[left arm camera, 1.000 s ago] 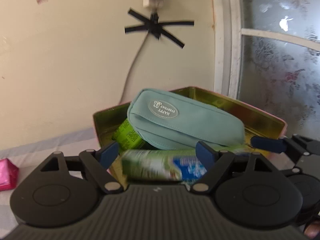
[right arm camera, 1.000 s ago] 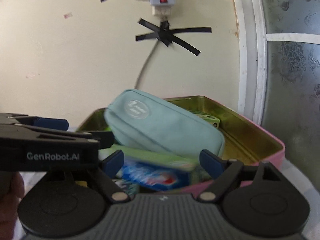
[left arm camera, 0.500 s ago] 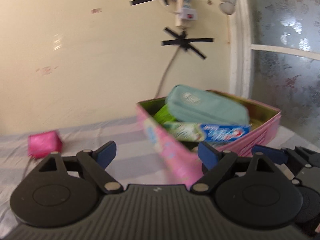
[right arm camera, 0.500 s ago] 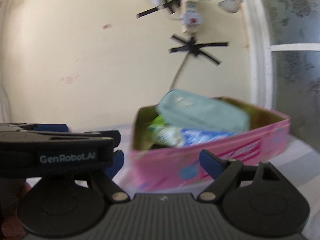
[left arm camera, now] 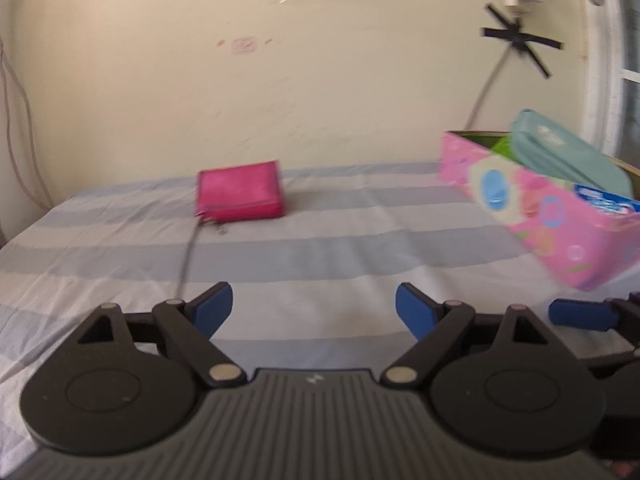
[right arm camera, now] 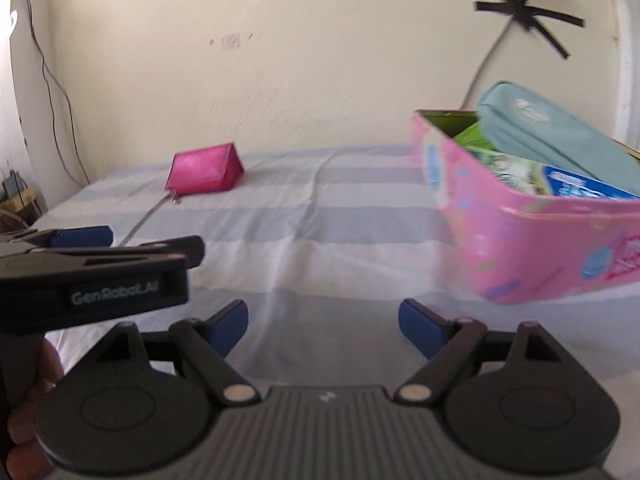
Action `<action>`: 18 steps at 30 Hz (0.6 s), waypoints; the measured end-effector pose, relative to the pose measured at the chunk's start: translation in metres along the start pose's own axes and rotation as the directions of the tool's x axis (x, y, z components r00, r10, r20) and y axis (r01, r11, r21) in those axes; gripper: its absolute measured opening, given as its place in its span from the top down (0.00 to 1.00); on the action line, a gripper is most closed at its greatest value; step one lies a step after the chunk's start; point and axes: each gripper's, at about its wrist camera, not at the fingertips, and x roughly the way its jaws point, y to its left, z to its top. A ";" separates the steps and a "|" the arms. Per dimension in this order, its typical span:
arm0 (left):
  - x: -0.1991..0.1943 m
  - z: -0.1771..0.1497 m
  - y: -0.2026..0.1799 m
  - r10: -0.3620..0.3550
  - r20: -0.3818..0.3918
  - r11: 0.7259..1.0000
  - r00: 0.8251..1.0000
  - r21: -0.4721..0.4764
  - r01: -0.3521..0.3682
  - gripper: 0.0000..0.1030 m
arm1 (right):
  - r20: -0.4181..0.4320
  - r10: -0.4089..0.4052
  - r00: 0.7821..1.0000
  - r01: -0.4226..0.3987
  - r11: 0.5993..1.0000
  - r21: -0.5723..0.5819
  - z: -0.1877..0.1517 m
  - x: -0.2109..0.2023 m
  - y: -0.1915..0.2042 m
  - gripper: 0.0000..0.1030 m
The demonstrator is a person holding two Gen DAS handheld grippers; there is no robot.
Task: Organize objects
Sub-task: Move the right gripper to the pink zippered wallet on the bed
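A pink tin box (left arm camera: 544,216) stands on the striped bedsheet at the right, also in the right wrist view (right arm camera: 520,240). It holds a teal pouch (right arm camera: 560,136), a toothpaste carton (right arm camera: 560,184) and a green pack (right arm camera: 472,136). A pink wallet (left arm camera: 239,192) with a strap lies near the wall, left of centre, also in the right wrist view (right arm camera: 204,174). My left gripper (left arm camera: 314,312) is open and empty, well short of the wallet. My right gripper (right arm camera: 322,326) is open and empty, left of the box.
The grey-and-white striped sheet (left arm camera: 320,248) covers the surface up to a cream wall. A cable taped with black strips (left arm camera: 520,40) hangs on the wall above the box. A window frame (left arm camera: 604,60) stands at the far right. Wires (right arm camera: 52,80) hang at the left.
Both grippers have pulled back from over the box and swung left. The toothpaste carton stays in the box. The box now sits at the right and the pink wallet has come into view.
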 end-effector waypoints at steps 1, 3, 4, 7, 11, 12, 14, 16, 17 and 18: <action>0.002 -0.001 0.006 0.012 -0.004 1.000 1.000 -0.006 -0.012 0.12 | -0.016 0.004 1.000 -0.004 1.000 -0.009 0.003 0.007 0.005 0.17; 0.008 0.000 0.016 0.035 -0.008 0.999 0.999 -0.007 -0.035 0.12 | -0.033 -0.006 0.999 0.005 0.999 -0.043 0.010 0.020 0.018 0.16; 0.013 0.001 0.020 0.045 -0.012 0.999 0.999 -0.007 -0.045 0.12 | -0.042 -0.006 0.999 0.003 0.998 -0.060 0.014 0.028 0.023 0.16; 0.026 0.004 0.038 0.076 -0.033 0.997 0.997 -0.028 -0.077 0.12 | -0.063 -0.027 0.998 0.021 0.996 -0.088 0.025 0.052 0.038 0.13; 0.045 0.011 0.062 0.155 -0.032 0.987 0.987 -0.023 -0.156 0.12 | -0.069 -0.040 0.997 0.032 0.994 -0.104 0.041 0.080 0.049 0.10; 0.050 0.012 0.068 0.180 -0.031 0.983 0.983 -0.015 -0.181 0.12 | -0.070 -0.040 0.997 0.033 0.994 -0.103 0.045 0.086 0.050 0.10; 0.063 0.014 0.081 0.199 -0.064 0.979 0.978 -0.025 -0.201 0.12 | -0.074 -0.047 0.996 0.041 0.995 -0.088 0.052 0.097 0.050 0.08; 0.073 0.018 0.096 0.161 -0.112 0.980 0.981 -0.099 -0.172 0.12 | -0.080 -0.058 0.995 0.052 0.996 -0.075 0.060 0.108 0.050 0.08; 0.077 0.020 0.099 0.159 -0.123 0.978 0.980 -0.115 -0.173 0.12 | -0.083 -0.060 0.995 0.054 0.996 -0.072 0.063 0.113 0.049 0.08; 0.081 0.022 0.101 0.154 -0.128 0.978 0.980 -0.123 -0.170 0.12 | -0.081 -0.063 0.995 0.057 0.996 -0.069 0.065 0.117 0.049 0.08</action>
